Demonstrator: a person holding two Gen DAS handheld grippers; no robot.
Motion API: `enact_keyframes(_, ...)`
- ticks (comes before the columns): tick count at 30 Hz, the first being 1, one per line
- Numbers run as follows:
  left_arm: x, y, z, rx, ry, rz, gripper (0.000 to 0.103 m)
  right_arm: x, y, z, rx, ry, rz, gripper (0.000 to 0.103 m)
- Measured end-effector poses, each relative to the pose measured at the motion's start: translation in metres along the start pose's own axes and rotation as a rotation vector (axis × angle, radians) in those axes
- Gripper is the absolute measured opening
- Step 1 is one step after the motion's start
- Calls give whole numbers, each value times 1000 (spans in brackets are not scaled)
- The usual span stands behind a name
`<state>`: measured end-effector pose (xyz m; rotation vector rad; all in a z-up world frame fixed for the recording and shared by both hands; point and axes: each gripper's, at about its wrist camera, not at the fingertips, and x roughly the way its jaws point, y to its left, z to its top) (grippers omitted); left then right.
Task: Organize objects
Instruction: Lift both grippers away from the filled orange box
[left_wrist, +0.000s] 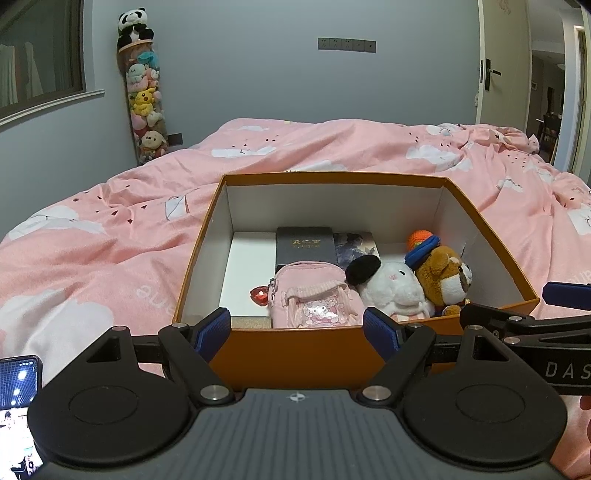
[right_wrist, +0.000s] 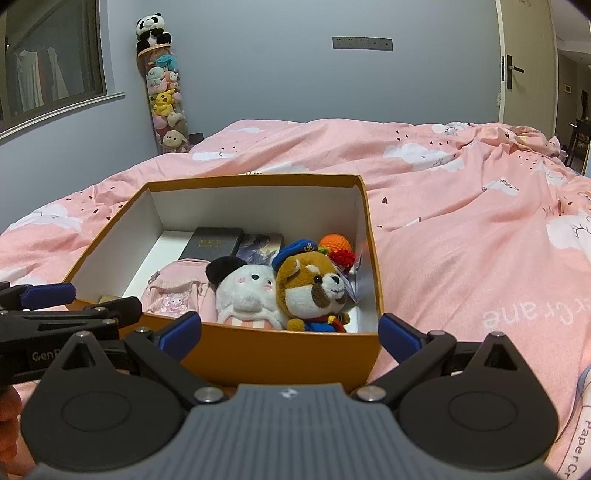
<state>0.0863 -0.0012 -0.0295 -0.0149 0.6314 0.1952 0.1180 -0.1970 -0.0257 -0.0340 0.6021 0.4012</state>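
Here both the left gripper (left_wrist: 297, 330) and right gripper (right_wrist: 290, 334) hover level, jaws spread empty, before the orange box (left_wrist: 295, 352).

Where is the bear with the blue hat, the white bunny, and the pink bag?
bear (right_wrist: 312, 284): right wrist view, on its brown and white face.
bunny (right_wrist: 249, 291): right wrist view, on its white face.
bag (left_wrist: 314, 301): left wrist view, on its front pocket.

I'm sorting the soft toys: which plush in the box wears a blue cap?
The brown-and-white plush at the right end of the orange box. The white plush beside it has a black ear and no cap.
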Motion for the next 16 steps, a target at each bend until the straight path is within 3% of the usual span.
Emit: enact_keyframes(16,0,1,0,-1,2,-2,95,-2,1,0,1,3,-1,102)
